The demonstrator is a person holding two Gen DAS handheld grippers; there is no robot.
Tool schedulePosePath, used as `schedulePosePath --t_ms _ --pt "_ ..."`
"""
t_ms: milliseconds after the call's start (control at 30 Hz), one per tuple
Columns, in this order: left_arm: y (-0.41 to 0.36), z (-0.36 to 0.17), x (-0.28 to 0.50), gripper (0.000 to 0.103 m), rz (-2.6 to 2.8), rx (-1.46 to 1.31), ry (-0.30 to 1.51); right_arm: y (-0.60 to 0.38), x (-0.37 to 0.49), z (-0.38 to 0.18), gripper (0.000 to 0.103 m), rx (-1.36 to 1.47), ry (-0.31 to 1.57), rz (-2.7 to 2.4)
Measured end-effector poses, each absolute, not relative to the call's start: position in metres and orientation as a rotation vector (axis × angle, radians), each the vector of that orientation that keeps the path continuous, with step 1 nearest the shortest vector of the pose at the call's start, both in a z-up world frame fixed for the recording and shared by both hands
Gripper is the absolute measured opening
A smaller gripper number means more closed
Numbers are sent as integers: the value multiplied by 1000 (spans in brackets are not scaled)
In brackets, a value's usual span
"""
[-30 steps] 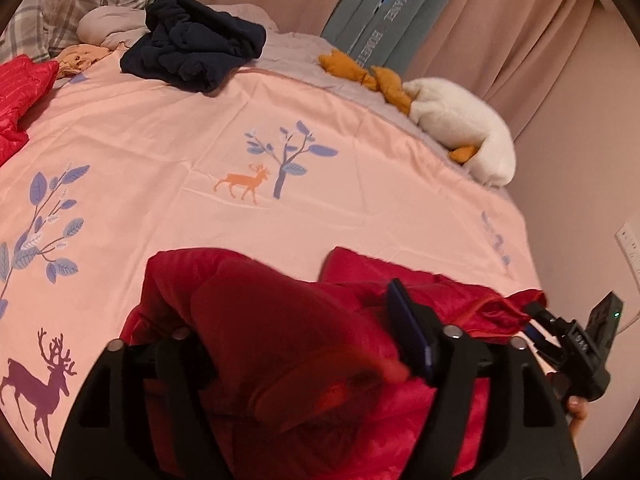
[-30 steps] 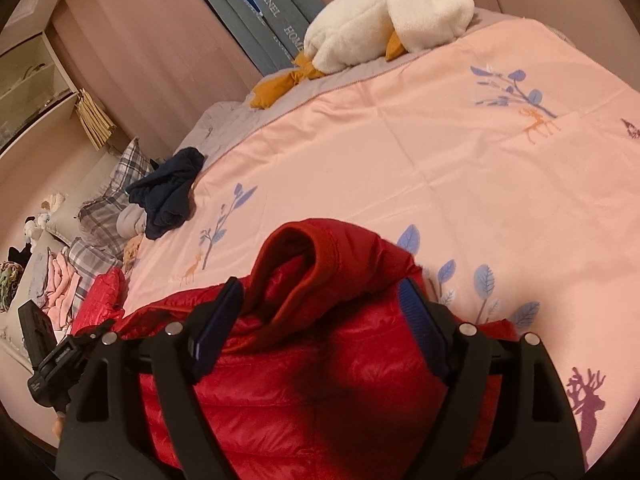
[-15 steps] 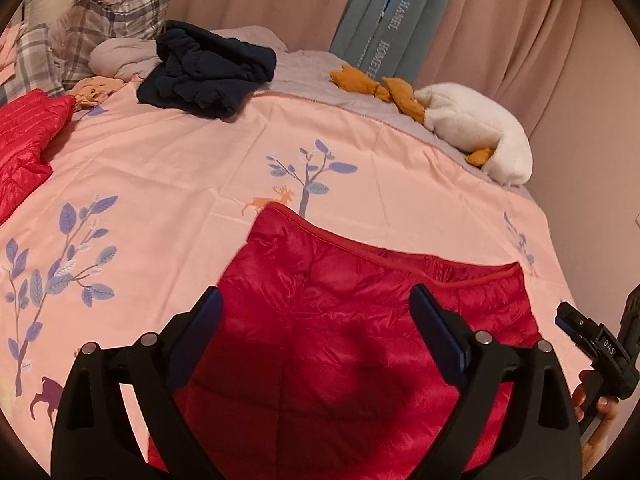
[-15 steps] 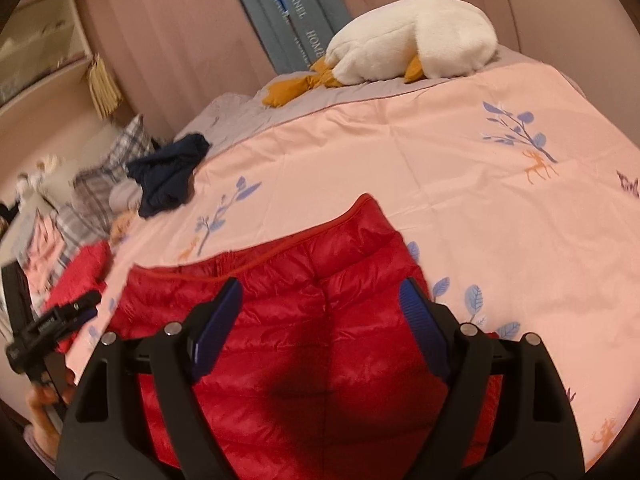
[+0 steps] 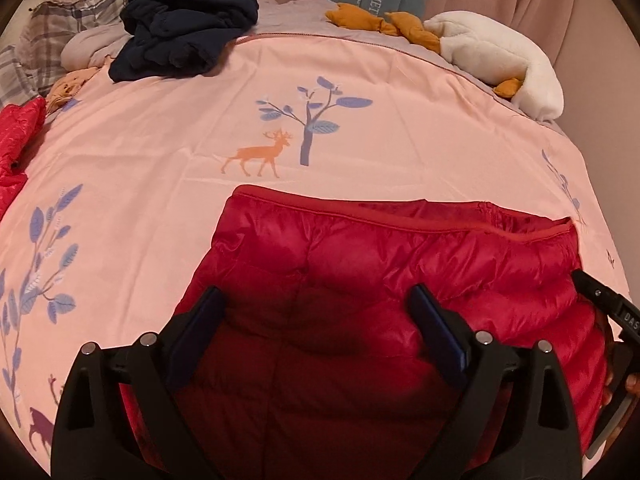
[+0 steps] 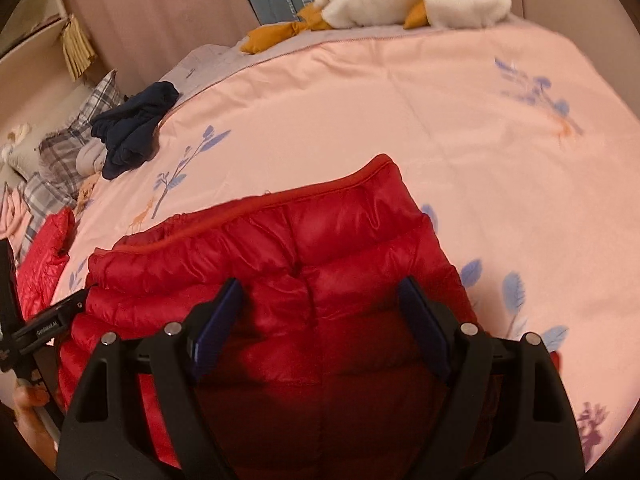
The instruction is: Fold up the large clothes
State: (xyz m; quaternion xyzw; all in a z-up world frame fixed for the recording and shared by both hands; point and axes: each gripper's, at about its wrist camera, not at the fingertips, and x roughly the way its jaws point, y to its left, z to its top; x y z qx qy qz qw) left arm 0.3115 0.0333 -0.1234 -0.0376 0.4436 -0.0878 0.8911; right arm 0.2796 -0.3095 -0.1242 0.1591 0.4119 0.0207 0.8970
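Note:
A red puffer jacket [image 5: 400, 272] lies spread flat on the pink bedspread [image 5: 160, 152], its hem edge running across the far side. My left gripper [image 5: 314, 296] hovers over the jacket's left part, jaws wide open and nothing pinched between them. My right gripper [image 6: 320, 286] hangs over the jacket's [image 6: 320, 232] right part, also open, its pads clear of the fabric. Each gripper shows at the edge of the other's view: the right one [image 5: 612, 312], the left one [image 6: 48, 324].
A crumpled navy garment [image 5: 184, 36] lies at the far left by plaid pillows [image 5: 60, 24]. A white plush goose [image 5: 500, 60] rests along the far right edge by the curtain. A second red jacket [image 5: 16, 148] sits at the left edge.
The jacket, bunched and raised between the jaws a second ago, now lies flat on the bedspread. The left jaws have opened wider, and both grippers have sunk closer to the fabric.

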Motion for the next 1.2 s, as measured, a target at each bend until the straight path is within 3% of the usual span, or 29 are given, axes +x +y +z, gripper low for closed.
schedulePosePath --t_ms 300,667,900,1200 --pt "30 -118 307 97 -153 -58 903 -312 275 -123 84 358 829 52" --pt "9 -72 214 97 -271 17 750 -287 199 -72 84 275 715 136" --pt "-9 -85 166 97 -275 89 709 -256 149 -75 84 210 687 182" --pt "-7 -114 167 100 -270 93 751 -238 139 -108 85 115 752 167"
